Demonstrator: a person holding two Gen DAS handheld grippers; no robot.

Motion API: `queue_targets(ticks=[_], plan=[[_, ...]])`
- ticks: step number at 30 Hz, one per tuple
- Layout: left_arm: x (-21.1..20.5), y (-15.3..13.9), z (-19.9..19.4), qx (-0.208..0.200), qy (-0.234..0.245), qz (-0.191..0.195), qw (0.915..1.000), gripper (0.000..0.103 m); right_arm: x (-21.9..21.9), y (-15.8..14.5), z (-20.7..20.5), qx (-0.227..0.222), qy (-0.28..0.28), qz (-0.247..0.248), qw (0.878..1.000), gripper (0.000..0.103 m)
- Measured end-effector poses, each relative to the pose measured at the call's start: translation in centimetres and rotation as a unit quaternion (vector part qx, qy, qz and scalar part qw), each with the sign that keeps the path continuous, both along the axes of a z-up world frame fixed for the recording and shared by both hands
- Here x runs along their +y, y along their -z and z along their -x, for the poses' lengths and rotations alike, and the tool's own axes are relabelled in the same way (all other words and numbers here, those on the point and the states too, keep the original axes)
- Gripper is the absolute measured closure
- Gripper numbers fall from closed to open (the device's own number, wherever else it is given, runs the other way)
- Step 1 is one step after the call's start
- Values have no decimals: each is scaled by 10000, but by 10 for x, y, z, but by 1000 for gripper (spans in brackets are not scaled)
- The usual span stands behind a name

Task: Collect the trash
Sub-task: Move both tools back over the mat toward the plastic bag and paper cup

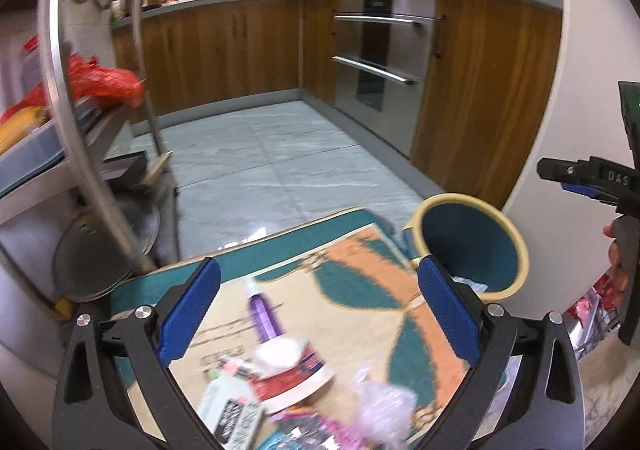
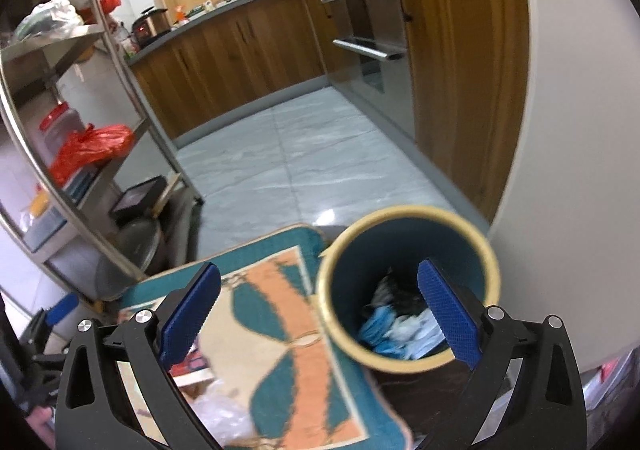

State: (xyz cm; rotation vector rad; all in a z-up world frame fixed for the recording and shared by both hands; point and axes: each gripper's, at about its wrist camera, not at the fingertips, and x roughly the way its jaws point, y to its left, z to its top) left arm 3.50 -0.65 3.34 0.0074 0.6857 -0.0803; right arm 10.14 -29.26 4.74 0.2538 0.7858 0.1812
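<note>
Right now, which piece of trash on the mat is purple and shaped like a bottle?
The small purple spray bottle, lying on the mat. The other trash beside it is paper, wrappers and crumpled clear plastic.

Both wrist cameras look steeply down from close above the rug [image 1: 360, 282], sharing its far corner and the bin [image 2: 408, 290].

Readable only: white letters "DAS" on the black body of the right gripper [image 1: 588, 180], at the right edge of the left wrist view. Print on the blurred packets [image 1: 240, 416] lying on the mat [image 1: 360, 290]: illegible.
</note>
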Motion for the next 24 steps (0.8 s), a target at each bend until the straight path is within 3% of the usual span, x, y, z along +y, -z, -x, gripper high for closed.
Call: queue_targets(ticks=[5,14,20,24], plan=[[37,7,19,137,-345,-85,9993,6,27,6,2,221,-179,-173,9994,5],[94,40,45,588,-787,-335,9946,6,87,24,12,431,-621,289,9967,5],[105,55,54,815,-799,-438,9925,6,108,37,35,449,-501,441,9968,5],[104,57,50,829,-760,-467,9926,6,130,58,49,653,-800,591,9929,5]])
